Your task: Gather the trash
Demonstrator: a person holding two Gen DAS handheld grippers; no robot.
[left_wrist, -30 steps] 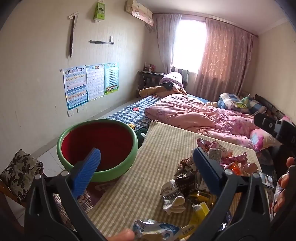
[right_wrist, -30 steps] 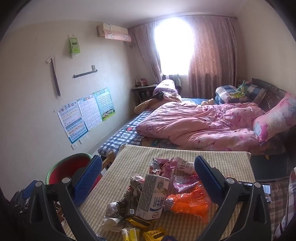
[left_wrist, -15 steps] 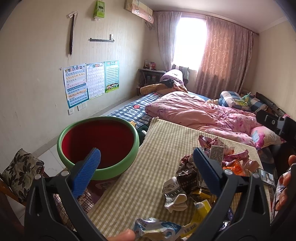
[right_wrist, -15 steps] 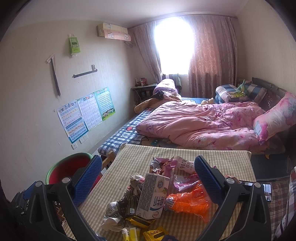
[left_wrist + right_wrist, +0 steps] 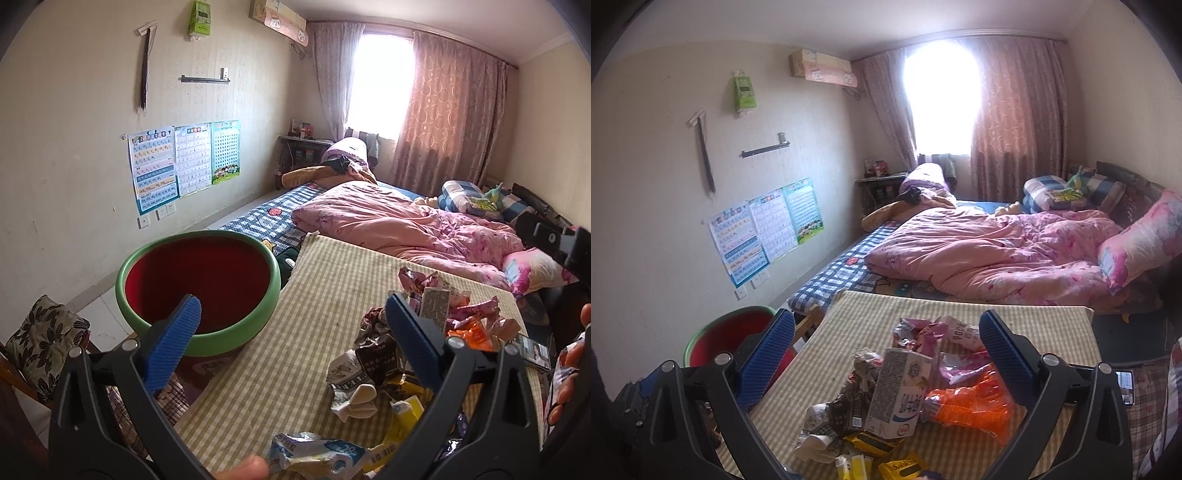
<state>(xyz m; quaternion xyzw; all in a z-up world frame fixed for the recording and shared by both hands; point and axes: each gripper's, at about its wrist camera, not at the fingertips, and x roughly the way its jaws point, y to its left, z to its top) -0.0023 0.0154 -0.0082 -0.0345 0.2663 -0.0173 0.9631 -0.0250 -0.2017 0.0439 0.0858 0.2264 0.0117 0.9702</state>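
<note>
A pile of trash (image 5: pixel 905 391) lies on the checked tablecloth (image 5: pixel 960 310): a white milk carton (image 5: pixel 901 391), an orange wrapper (image 5: pixel 975 402), pink wrappers (image 5: pixel 923 332) and yellow packets (image 5: pixel 871 443). The pile also shows in the left wrist view (image 5: pixel 417 343), with a blue-white wrapper (image 5: pixel 317 454) at the near edge. A green basin with a red inside (image 5: pixel 199 284) stands left of the table. My left gripper (image 5: pixel 295 343) is open and empty above the table's left part. My right gripper (image 5: pixel 886 354) is open and empty above the pile.
A bed with a pink quilt (image 5: pixel 997 251) lies behind the table. A phone (image 5: pixel 532 350) lies at the table's right edge. A patterned cushion on a chair (image 5: pixel 40 339) is at the left. Posters (image 5: pixel 181 162) hang on the left wall.
The left wrist view has shifted slightly; the basin and pile sit a little higher in it. The right gripper has barely moved. Both stay open.
</note>
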